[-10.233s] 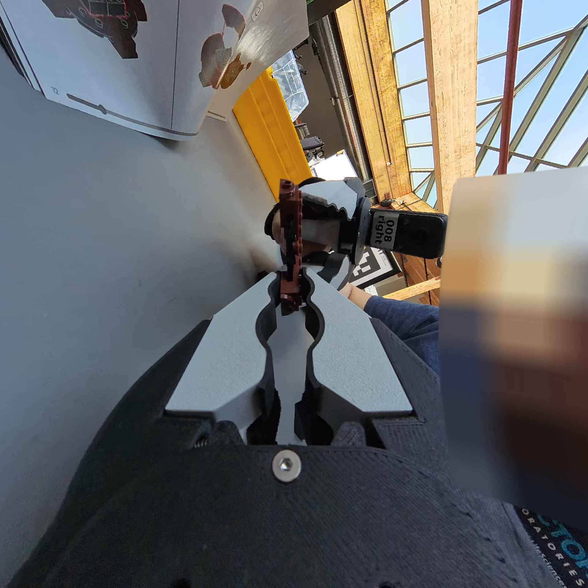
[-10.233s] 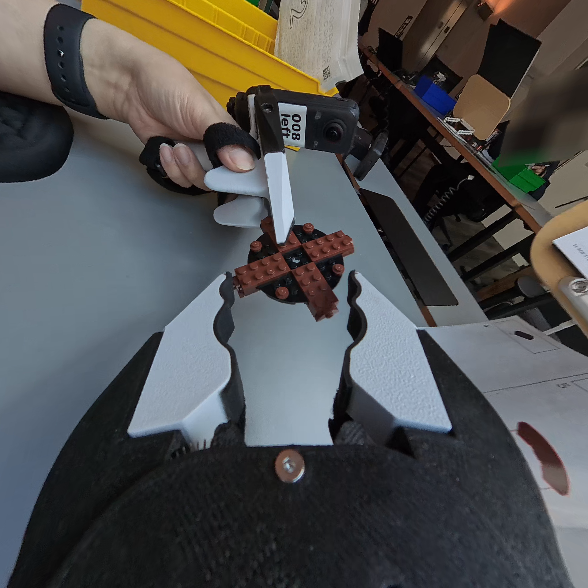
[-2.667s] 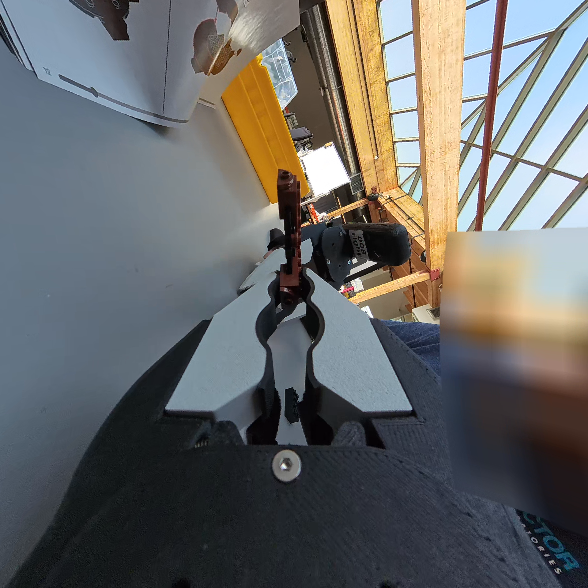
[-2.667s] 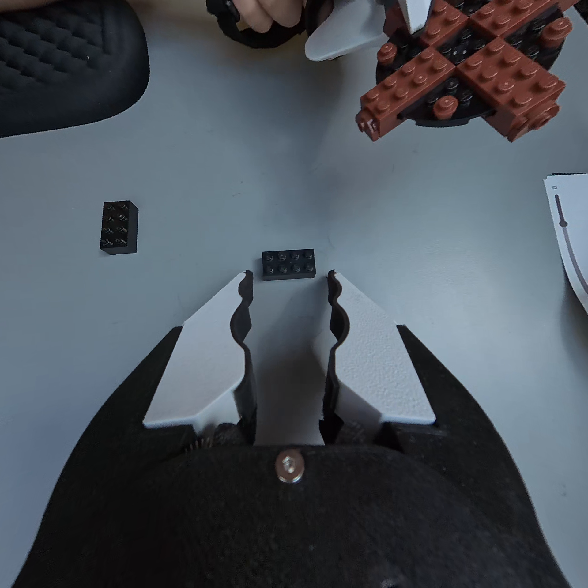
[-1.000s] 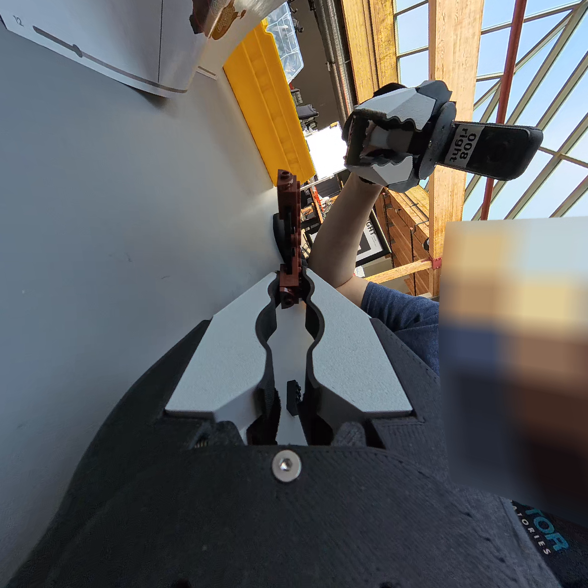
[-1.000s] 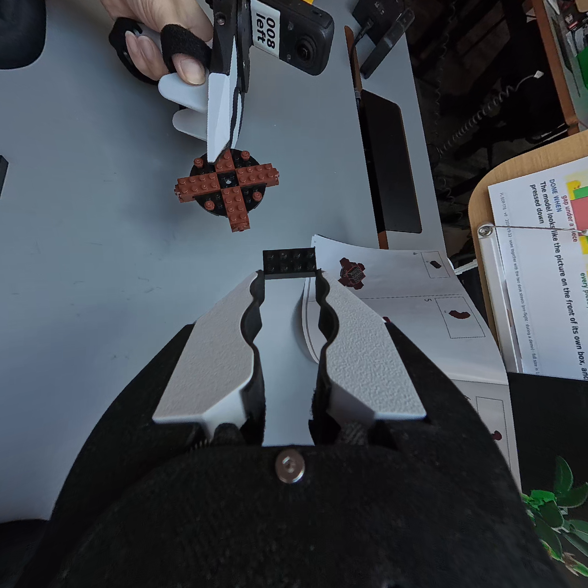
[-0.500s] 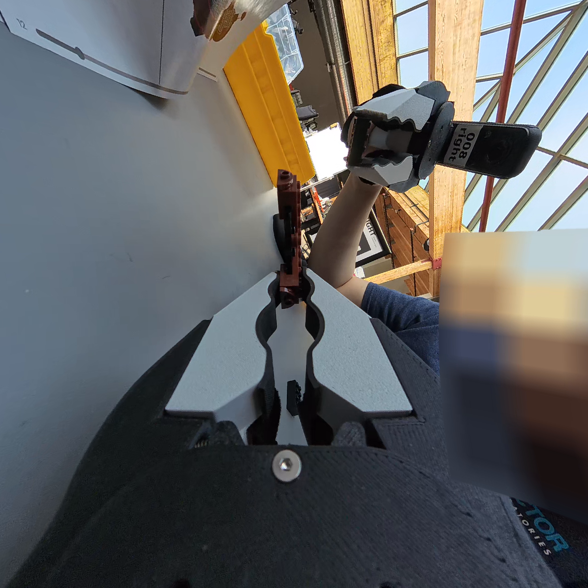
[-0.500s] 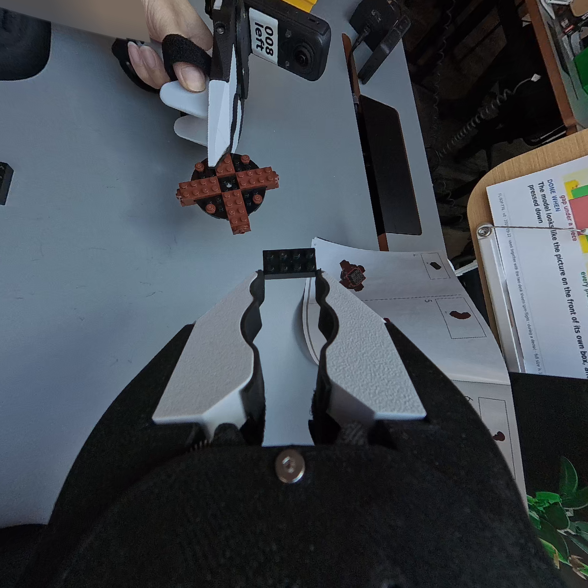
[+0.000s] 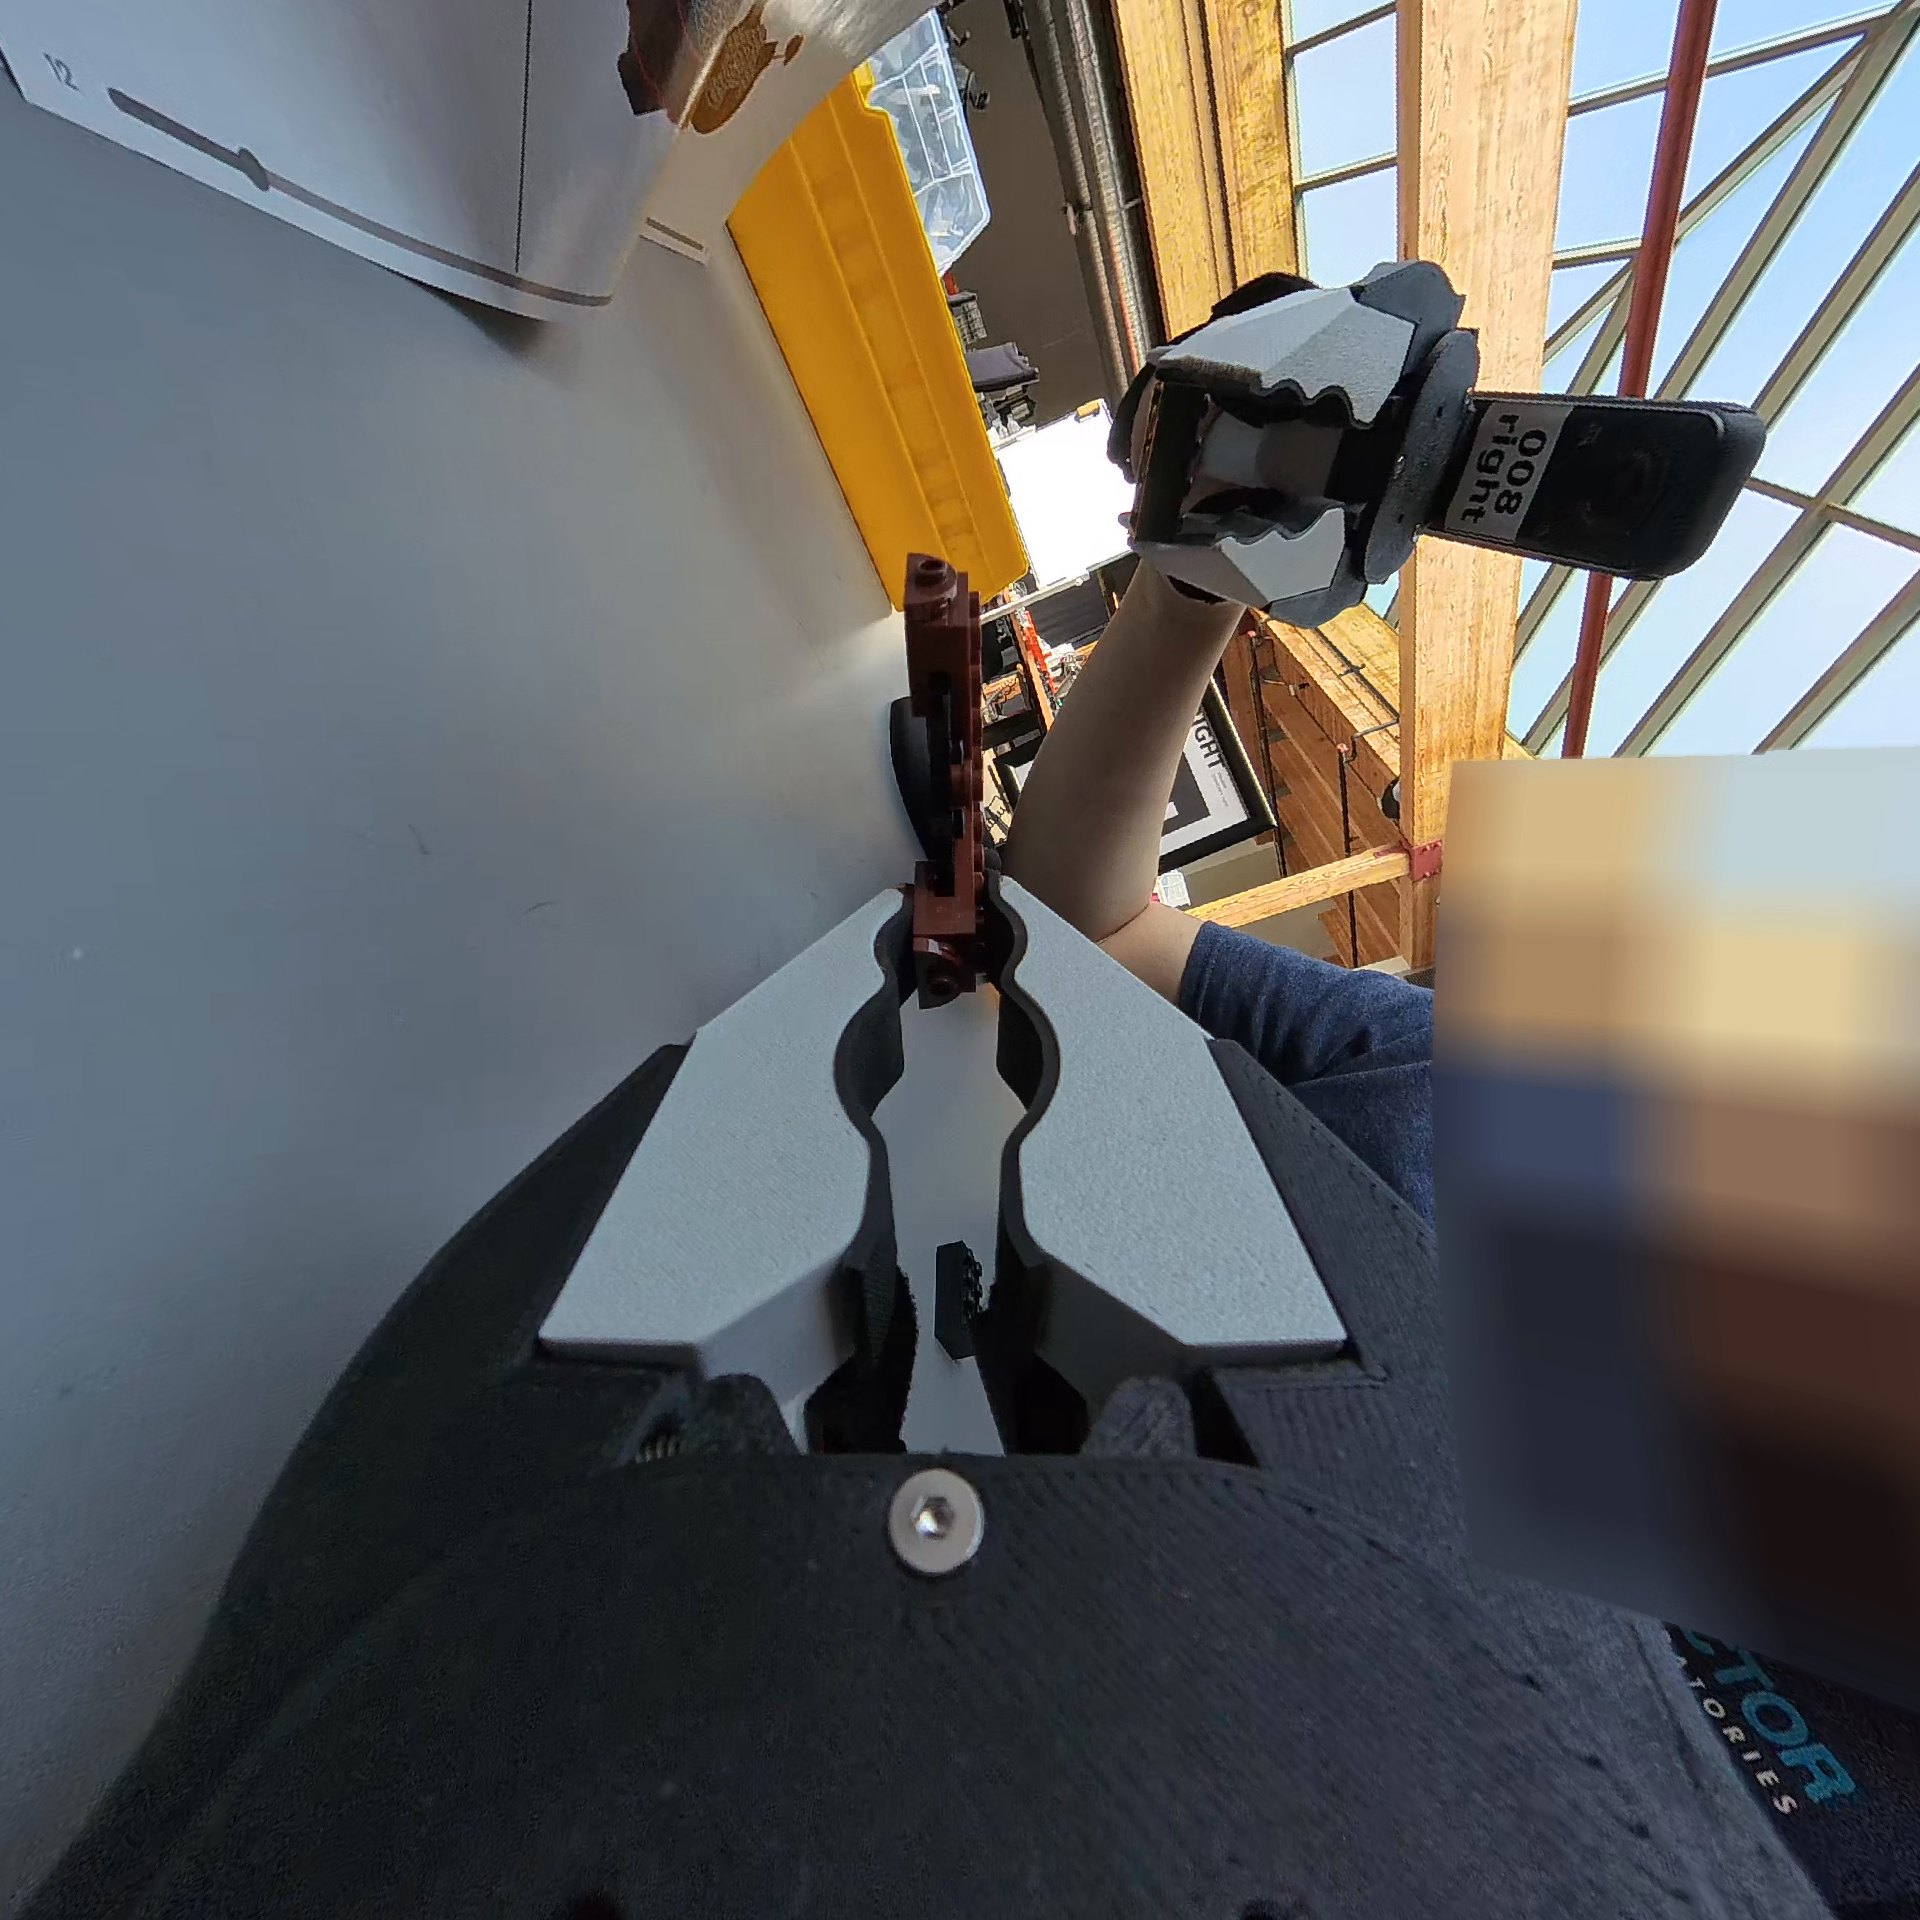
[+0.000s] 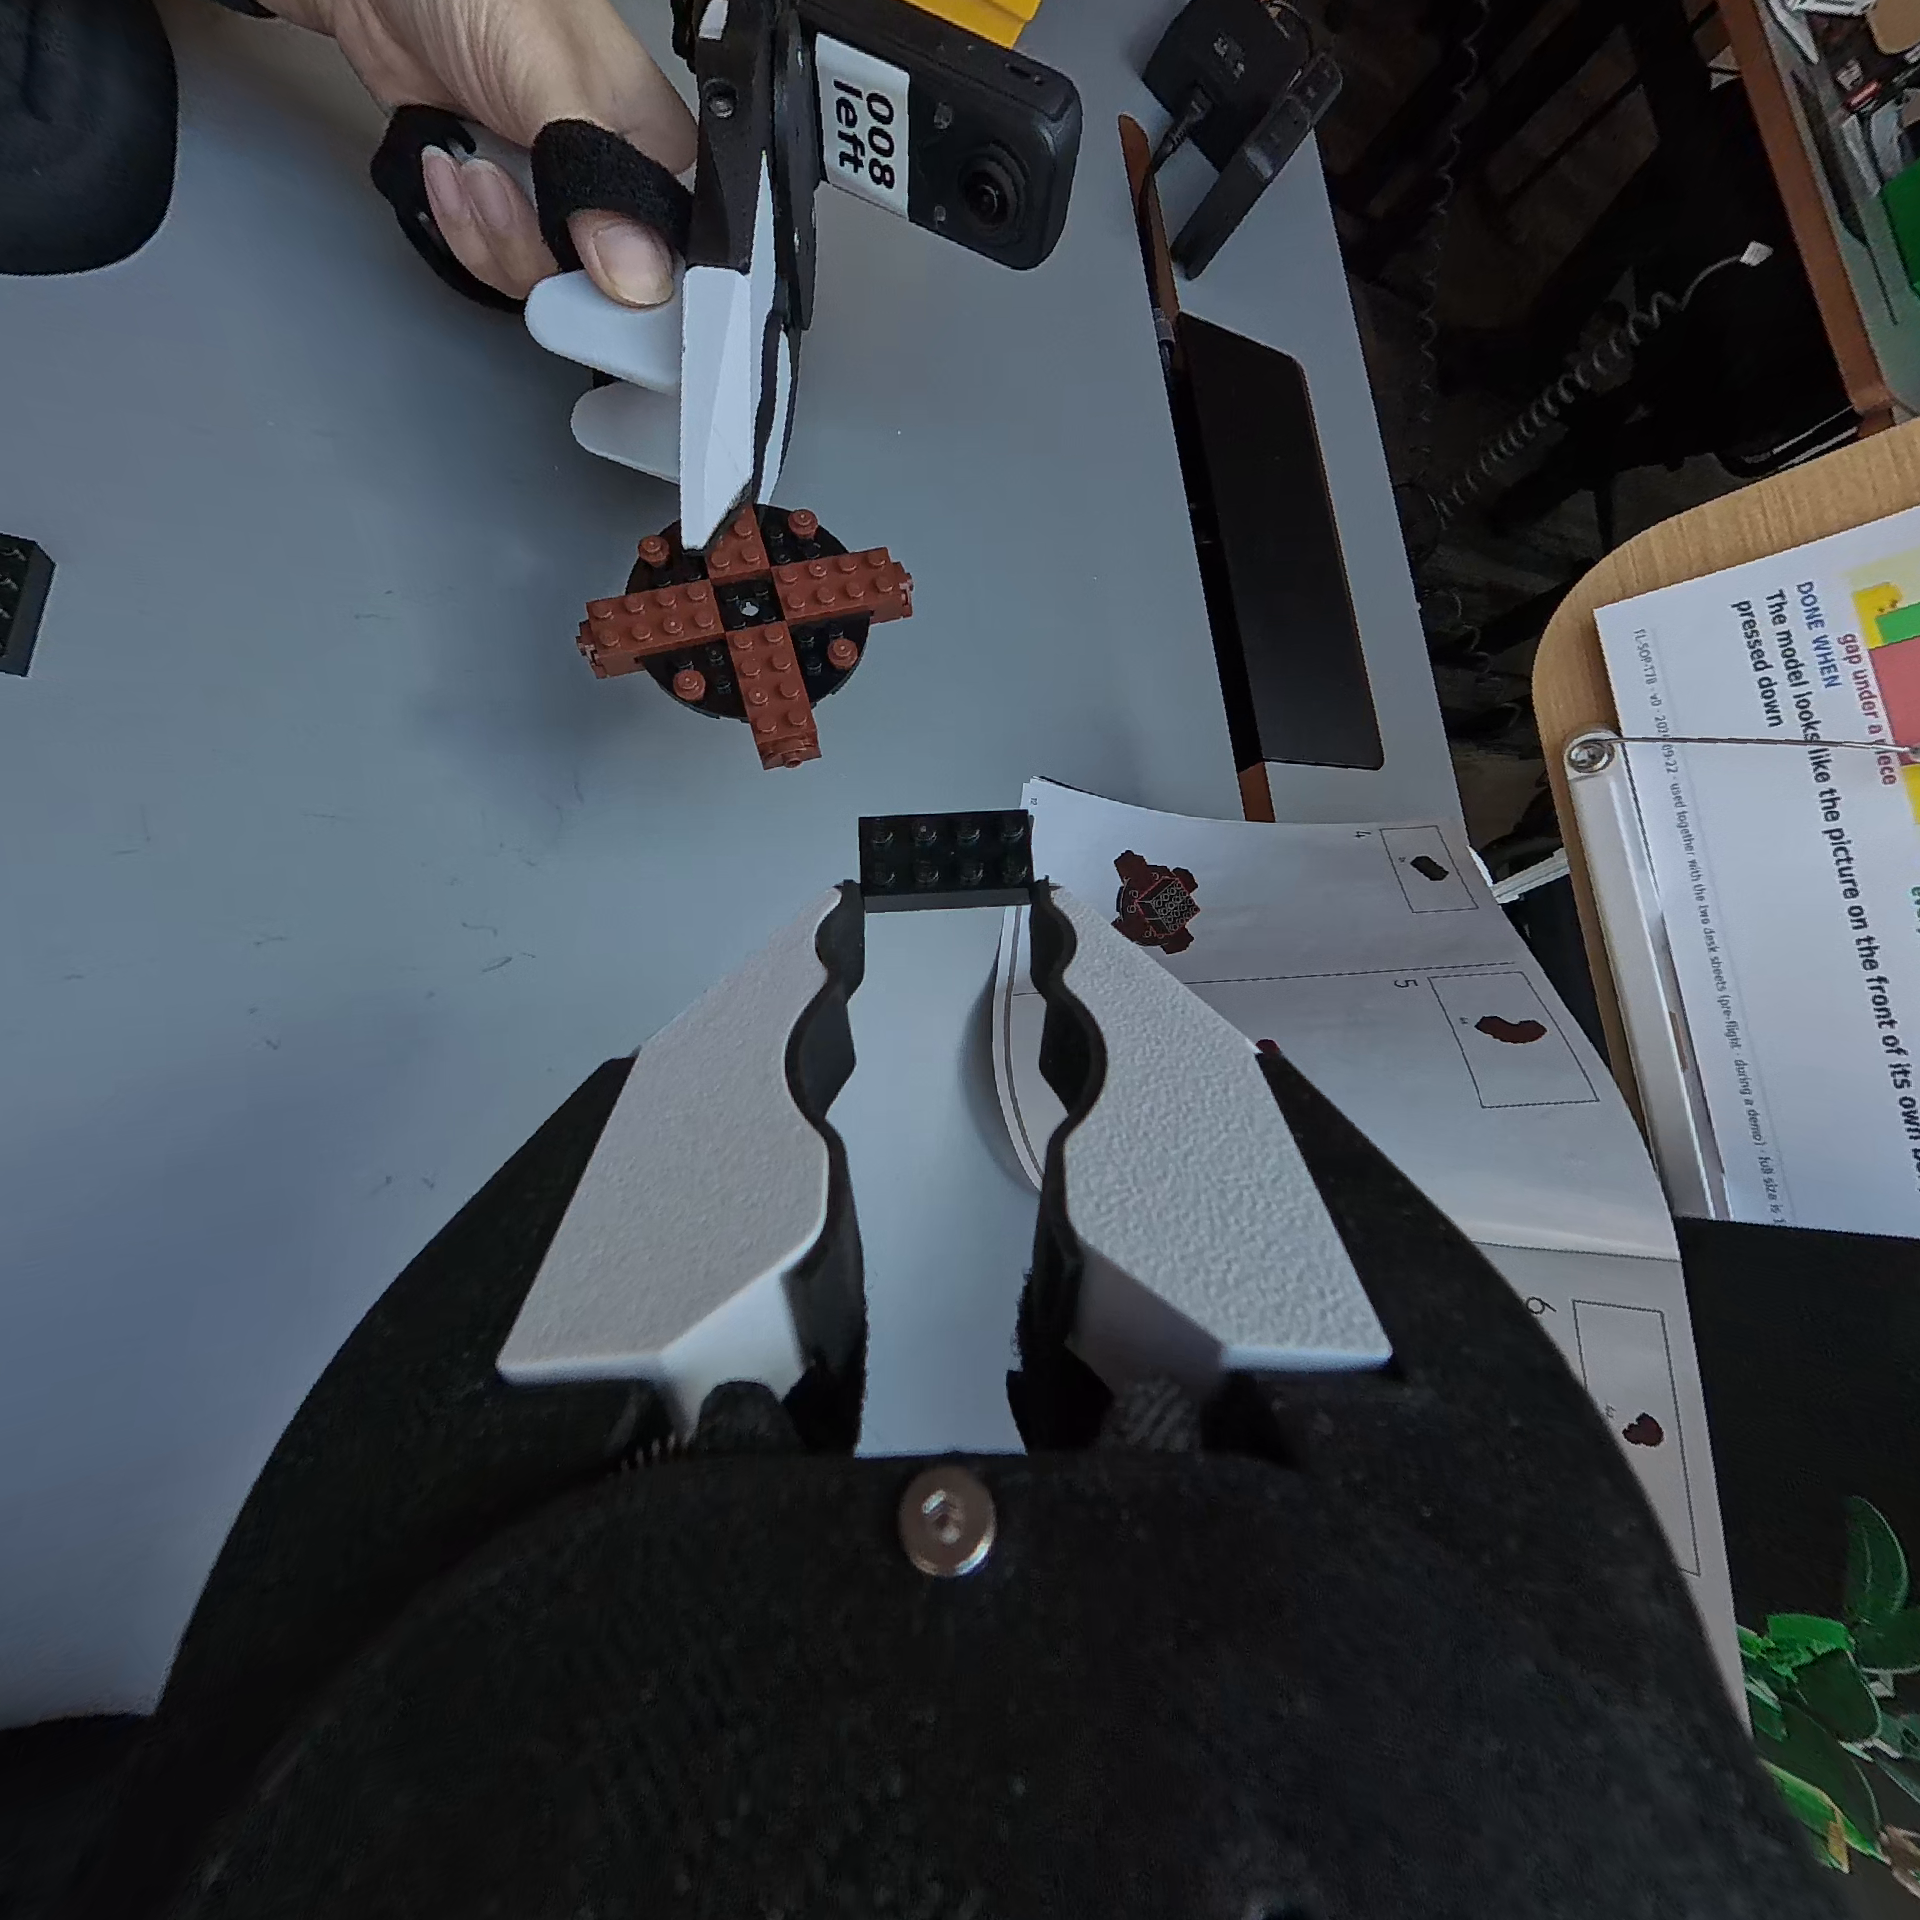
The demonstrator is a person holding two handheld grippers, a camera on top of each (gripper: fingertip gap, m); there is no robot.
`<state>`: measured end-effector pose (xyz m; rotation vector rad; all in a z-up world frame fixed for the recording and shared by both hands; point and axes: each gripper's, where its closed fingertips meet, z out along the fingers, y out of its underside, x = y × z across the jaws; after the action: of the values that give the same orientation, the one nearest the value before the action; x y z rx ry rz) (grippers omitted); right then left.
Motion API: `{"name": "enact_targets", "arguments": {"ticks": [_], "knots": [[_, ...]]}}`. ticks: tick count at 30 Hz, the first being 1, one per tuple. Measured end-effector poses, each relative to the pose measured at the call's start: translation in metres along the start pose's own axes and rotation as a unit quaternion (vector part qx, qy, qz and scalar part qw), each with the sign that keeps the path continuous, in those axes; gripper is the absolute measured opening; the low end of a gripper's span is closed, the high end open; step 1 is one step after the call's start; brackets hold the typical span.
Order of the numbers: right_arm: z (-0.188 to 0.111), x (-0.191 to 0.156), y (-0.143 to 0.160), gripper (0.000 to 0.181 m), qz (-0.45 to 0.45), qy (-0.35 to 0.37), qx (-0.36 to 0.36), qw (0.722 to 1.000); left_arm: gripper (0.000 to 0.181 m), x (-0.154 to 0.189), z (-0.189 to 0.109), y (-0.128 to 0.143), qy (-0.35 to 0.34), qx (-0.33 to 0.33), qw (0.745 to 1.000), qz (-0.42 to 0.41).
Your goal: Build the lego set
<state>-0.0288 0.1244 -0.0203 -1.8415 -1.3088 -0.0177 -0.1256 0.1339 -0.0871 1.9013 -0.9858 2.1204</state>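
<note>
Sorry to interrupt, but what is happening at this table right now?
A person is building a lego set with two handheld claws. The left claw grips the edge of a round black-and-brown assembly, and the right claw holds a black brick above the grey table. An instruction booklet lies open nearby.

Bright daylight in both views. Left wrist view: sun through the glass roof (image 9: 1766,208) at 1–2 o'clock, blue sky well exposed, wooden beam (image 9: 1475,312) warm-lit; grey table (image 9: 312,727) evenly lit with a soft white glare patch near 12 o'clock beside the yellow bin (image 9: 873,343). Mosaic block at 3 o'clock. Right wrist view: table (image 10: 260,935) pale, soft short shadows under the brown-and-black model (image 10: 743,634); room at 1–2 o'clock falls dim. Strong fisheye bending at all edges; centre sharp, black foreground housing slightly soft.
</note>
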Motion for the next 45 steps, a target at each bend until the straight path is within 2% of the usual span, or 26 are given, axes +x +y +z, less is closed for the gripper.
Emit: {"name": "enact_targets", "arguments": {"ticks": [11, 15, 18, 20, 23, 28, 45], "knots": [[0.002, -0.002, -0.001, 0.031, 0.003, -0.007, 0.006, 1.0, 0.009, 0.0, 0.001, 0.0, 0.0, 0.0, 1.0, -0.001], [0.007, -0.01, -0.022, 0.031, 0.015, -0.028, 0.049, 0.998, 0.009, 0.0, 0.003, 0.001, -0.001, -0.003, 1.0, -0.002], [0.024, -0.024, -0.045, 0.031, 0.025, -0.057, 0.073, 0.995, 0.009, -0.001, 0.005, 0.002, -0.003, -0.006, 1.0, -0.003], [0.041, -0.036, -0.05, 0.031, 0.029, -0.079, 0.065, 0.994, 0.009, -0.001, 0.005, 0.003, -0.003, -0.008, 1.0, -0.005], [0.066, -0.049, -0.041, 0.031, 0.021, -0.092, 0.019, 0.995, 0.009, -0.002, 0.006, 0.004, -0.002, -0.009, 1.0, -0.01], [0.082, -0.058, -0.041, 0.031, 0.017, -0.101, 0.016, 0.995, 0.009, 0.0, 0.006, 0.005, 0.007, -0.012, 1.0, -0.017], [0.079, -0.058, -0.039, 0.031, 0.016, -0.109, 0.022, 0.994, 0.009, 0.008, 0.008, 0.005, 0.041, -0.011, 0.999, -0.029]]}}
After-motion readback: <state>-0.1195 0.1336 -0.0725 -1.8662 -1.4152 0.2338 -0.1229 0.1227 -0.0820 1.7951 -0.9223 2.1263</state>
